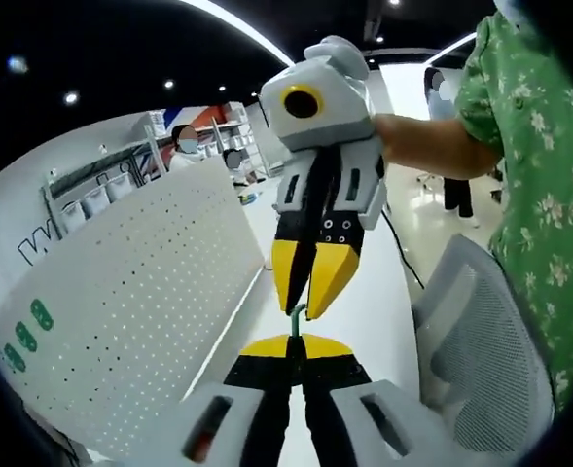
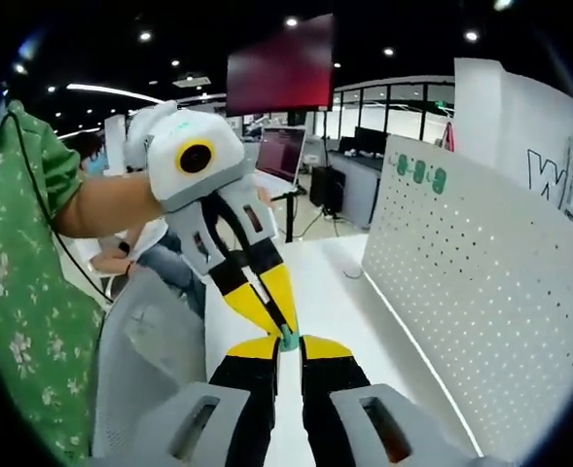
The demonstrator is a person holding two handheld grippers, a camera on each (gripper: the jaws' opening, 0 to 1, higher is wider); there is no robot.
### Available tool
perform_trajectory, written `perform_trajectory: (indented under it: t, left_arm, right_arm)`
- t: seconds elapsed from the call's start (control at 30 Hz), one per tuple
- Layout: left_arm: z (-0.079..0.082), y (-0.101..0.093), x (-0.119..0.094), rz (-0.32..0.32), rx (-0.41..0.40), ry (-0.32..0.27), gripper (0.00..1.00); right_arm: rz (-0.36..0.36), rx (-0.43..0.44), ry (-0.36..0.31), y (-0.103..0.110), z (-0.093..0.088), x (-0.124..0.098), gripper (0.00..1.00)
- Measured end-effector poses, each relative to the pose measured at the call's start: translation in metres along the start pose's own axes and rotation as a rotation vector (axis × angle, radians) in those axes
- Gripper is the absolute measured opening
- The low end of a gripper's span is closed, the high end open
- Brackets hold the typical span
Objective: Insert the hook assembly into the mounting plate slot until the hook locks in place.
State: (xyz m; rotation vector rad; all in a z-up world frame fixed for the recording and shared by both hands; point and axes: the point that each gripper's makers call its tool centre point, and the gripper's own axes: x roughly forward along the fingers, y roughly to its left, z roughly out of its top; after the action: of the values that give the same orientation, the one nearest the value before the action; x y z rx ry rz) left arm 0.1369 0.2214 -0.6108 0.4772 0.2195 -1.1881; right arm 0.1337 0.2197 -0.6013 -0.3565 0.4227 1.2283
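Note:
A small green hook assembly (image 1: 297, 316) hangs in the air between the two grippers, tip to tip. My left gripper (image 1: 293, 342) rises from the bottom of the left gripper view, shut on the hook's lower end. My right gripper (image 1: 304, 306) comes down from above and pinches the upper end. In the right gripper view the hook (image 2: 289, 338) shows as a teal bit between my right gripper (image 2: 288, 346) and the left gripper (image 2: 280, 326). The white perforated mounting plate (image 1: 140, 292) (image 2: 481, 292) stands upright beside them, apart from the hook.
Green hooks (image 1: 28, 326) (image 2: 418, 171) sit on the plate's far end. A white table (image 1: 369, 302) (image 2: 335, 282) lies below. A grey mesh chair (image 1: 490, 331) (image 2: 150, 350) and a person in a green floral shirt (image 1: 539, 175) (image 2: 23, 292) stand opposite the plate.

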Motion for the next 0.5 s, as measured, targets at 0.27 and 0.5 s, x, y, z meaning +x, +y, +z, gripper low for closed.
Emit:
perform_trajectory:
  t: [0.27, 0.5]
  left_arm:
    - [0.014, 0.029, -0.015, 0.127, -0.147, -0.166, 0.02]
    - [0.033, 0.044, -0.03, 0.19, -0.278, -0.346, 0.02]
  right_arm:
    - [-0.028, 0.073, -0.06, -0.008, 0.005, -0.004, 0.07]
    - [-0.03, 0.15, -0.16, -0.011, 0.02, -0.006, 0.08]
